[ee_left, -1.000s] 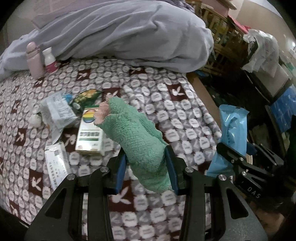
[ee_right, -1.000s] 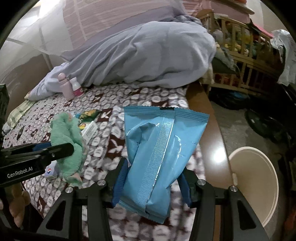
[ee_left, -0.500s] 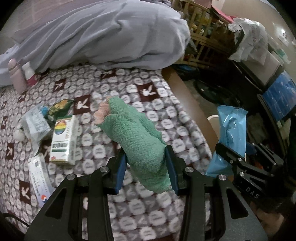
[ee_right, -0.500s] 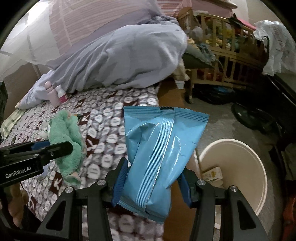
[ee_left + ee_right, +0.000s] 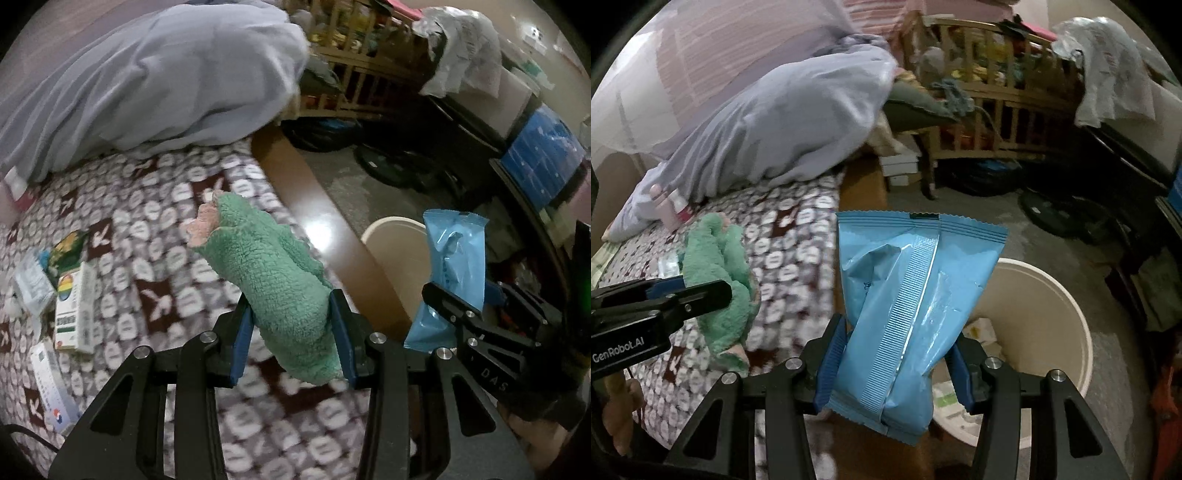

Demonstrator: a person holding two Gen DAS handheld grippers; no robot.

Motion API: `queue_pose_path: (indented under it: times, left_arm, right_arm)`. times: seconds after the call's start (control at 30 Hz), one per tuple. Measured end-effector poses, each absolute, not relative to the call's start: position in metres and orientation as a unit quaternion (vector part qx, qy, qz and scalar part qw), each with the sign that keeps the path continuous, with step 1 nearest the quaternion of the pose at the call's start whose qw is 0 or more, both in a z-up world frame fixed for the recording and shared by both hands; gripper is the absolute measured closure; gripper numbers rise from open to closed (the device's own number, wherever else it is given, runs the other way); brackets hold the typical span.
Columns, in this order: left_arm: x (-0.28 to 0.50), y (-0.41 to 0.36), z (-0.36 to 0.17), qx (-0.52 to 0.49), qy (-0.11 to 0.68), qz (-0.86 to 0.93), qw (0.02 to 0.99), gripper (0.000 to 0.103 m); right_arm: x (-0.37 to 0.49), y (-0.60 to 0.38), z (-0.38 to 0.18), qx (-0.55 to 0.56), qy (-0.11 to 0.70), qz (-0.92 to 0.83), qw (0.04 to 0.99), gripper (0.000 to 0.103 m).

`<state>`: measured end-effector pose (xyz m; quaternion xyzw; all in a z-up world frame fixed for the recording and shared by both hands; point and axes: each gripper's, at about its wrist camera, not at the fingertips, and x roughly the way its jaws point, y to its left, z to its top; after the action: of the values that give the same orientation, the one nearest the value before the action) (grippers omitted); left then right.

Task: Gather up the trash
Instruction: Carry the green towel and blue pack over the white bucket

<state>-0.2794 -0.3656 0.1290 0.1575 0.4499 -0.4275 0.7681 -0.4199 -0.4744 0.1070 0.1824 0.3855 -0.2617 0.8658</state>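
My left gripper [image 5: 291, 332] is shut on a fuzzy green sock [image 5: 273, 273] with a pink toe, held above the patterned bed. It also shows in the right wrist view [image 5: 720, 280]. My right gripper [image 5: 892, 363] is shut on a blue plastic packet [image 5: 908, 295], held over the near rim of a cream trash bin [image 5: 1052, 321] on the floor. The packet [image 5: 450, 258] and bin [image 5: 391, 243] also show at the right of the left wrist view. Some paper trash lies inside the bin.
Boxes and wrappers [image 5: 70, 302] lie on the bed at the left. A grey duvet [image 5: 147, 85] is heaped at the back. A brown bed rail [image 5: 325, 236] runs between bed and bin. A wooden crib [image 5: 997, 92] and dark clutter stand beyond the floor.
Both grippers have swung right, off the bed toward the floor. The trash bin has come into fuller view, and the blue packet now hangs over its near rim.
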Motion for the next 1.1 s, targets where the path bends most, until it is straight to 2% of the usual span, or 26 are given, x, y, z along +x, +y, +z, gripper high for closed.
queue_pose_path:
  times: [1.1]
  left_arm:
    - [-0.331, -0.478, 0.095, 0.198, 0.460, -0.503, 0.705, 0.065]
  right_arm:
    - [-0.507, -0.552, 0.068, 0.248, 0.393, -0.348, 0.815, 0.053]
